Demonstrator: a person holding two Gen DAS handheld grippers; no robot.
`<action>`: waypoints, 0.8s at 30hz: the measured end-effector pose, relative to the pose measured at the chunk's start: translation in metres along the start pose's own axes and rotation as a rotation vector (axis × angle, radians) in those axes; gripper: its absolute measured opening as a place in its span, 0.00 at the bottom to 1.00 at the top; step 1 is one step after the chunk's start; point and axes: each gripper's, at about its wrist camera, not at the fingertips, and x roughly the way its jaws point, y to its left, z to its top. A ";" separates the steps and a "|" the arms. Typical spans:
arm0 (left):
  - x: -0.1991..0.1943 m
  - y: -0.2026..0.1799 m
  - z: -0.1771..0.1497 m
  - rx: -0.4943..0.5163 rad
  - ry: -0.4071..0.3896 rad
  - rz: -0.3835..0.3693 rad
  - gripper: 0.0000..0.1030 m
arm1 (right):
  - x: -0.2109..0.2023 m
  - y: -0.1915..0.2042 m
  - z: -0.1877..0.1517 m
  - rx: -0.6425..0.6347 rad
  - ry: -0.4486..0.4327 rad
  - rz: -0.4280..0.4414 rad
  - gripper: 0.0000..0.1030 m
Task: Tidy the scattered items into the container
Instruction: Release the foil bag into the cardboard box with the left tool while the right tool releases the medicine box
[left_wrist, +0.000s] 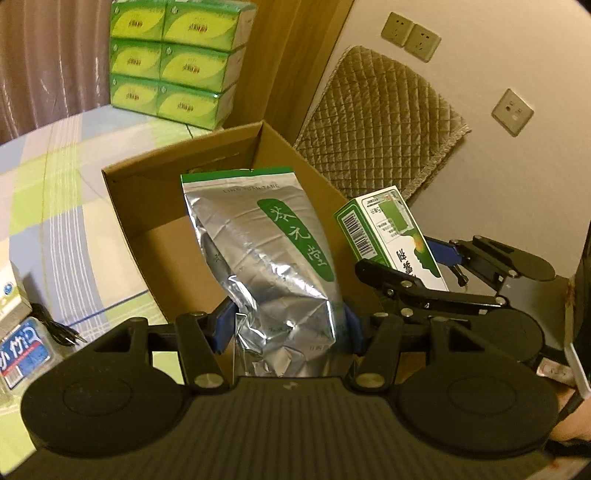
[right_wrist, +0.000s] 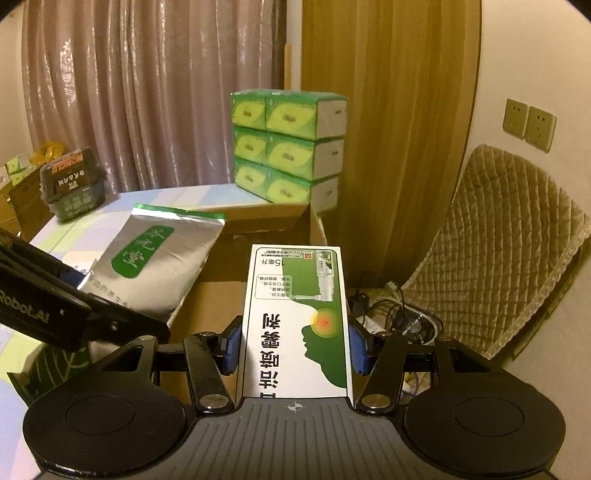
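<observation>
An open cardboard box stands on the checked bedspread, its inside bare where I can see it. My left gripper is shut on a silver foil pouch with a green label, held upright over the box's near edge. My right gripper is shut on a white and green spray carton, held above the cardboard box at its near right side. In the left wrist view the carton and right gripper sit to the right of the pouch. The pouch shows left of the carton in the right wrist view.
Stacked green tissue packs stand behind the box. A quilted pad leans on the wall to the right, with cables on the floor below it. A blue-labelled pack and a black cable lie at the left; a dark basket sits far left.
</observation>
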 end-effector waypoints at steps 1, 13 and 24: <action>0.004 0.002 -0.001 -0.005 0.004 0.000 0.52 | 0.002 -0.001 0.000 0.002 0.003 0.000 0.51; -0.003 0.007 -0.009 0.060 -0.013 0.069 0.53 | 0.014 -0.001 -0.005 0.009 0.029 0.000 0.51; -0.020 0.010 -0.021 0.080 -0.019 0.096 0.54 | 0.013 0.008 -0.006 0.002 0.033 0.010 0.51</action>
